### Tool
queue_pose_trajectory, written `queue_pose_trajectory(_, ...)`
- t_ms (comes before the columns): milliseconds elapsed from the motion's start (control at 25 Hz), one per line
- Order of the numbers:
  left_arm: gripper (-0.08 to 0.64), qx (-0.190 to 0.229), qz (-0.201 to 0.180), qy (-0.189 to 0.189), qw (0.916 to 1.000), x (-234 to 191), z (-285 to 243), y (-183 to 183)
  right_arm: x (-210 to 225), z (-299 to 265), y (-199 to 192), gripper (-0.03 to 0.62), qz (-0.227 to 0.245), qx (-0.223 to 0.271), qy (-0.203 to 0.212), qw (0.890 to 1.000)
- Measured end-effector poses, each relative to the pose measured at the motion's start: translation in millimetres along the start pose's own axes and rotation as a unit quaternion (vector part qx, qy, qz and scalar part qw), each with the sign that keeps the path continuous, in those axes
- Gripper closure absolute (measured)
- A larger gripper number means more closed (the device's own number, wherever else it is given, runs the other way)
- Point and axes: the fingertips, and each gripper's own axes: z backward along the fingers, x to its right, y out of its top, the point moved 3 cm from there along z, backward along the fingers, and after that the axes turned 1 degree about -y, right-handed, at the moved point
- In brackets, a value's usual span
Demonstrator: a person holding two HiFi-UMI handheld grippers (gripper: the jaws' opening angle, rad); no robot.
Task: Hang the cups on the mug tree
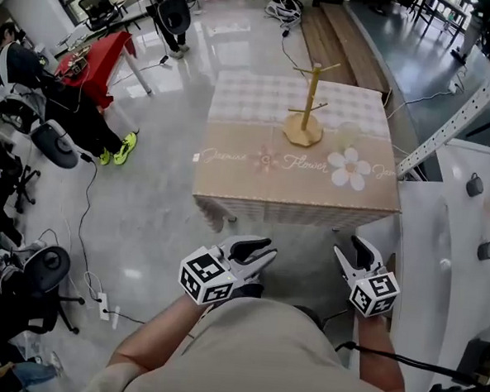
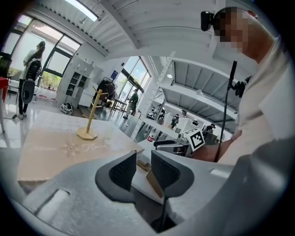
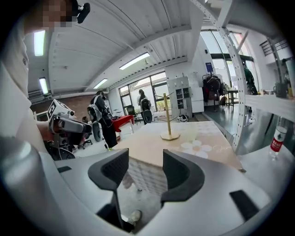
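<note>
The wooden mug tree (image 1: 306, 112) stands upright on the far half of the tablecloth-covered table (image 1: 254, 179), and its pegs are bare. In the right gripper view the mug tree (image 3: 168, 120) rises straight ahead, beyond the jaws. I see no cup clearly on the table. Two dark mugs (image 1: 475, 184) sit on the white shelf unit to the right. My left gripper (image 1: 255, 254) and right gripper (image 1: 359, 254) are held low in front of the person's body, short of the table's near edge. Both are open with nothing between the pads (image 2: 123, 169) (image 3: 182, 173).
The white shelf unit (image 1: 441, 244) runs along the table's right side, with a metal strut (image 1: 456, 121) slanting above it. A plastic bottle (image 3: 278, 139) stands on a shelf. Office chairs (image 1: 54, 142), cables and seated people fill the floor to the left.
</note>
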Motion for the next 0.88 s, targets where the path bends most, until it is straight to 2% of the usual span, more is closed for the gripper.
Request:
queue_pose_trajectory(160, 0.474, -0.01, -0.02, -0.01, 0.9997, -45.8, 5.3, 24.2, 30.0, -44.8, 22.9, 0.348, -0.003, 0.0, -0.045, 0.999)
queue_pose_trajectory(240, 0.484, -0.008, -0.013, -0.006, 0.9999, -68.4, 4.3, 33.6, 48.1, -66.6, 30.3, 0.344, -0.006, -0.006, -0.058, 0.998)
queue_pose_trajectory(360, 0.536, 0.003, 0.005, 0.002, 1.0, -90.0, 1.0, 43.4, 76.0, -97.1, 34.2, 0.337, -0.005, -0.024, -0.067, 0.997)
queue_pose_trajectory(520, 0.552, 0.005, 0.019, 0.022, 0.9996, -113.6, -8.6, 53.4, 119.8, -142.9, 34.5, 0.305, -0.01, -0.048, -0.068, 0.996)
queue_pose_trajectory(640, 0.552, 0.017, 0.043, 0.046, 0.9979, -128.2, -23.0, 67.5, 157.7, -178.7, 36.8, 0.282, -0.024, -0.063, -0.058, 0.996)
queue_pose_trajectory(880, 0.554, 0.019, 0.047, 0.081, 0.9954, -143.8, -71.8, 94.7, 231.0, -243.4, 47.4, 0.217, -0.002, -0.063, -0.046, 0.997)
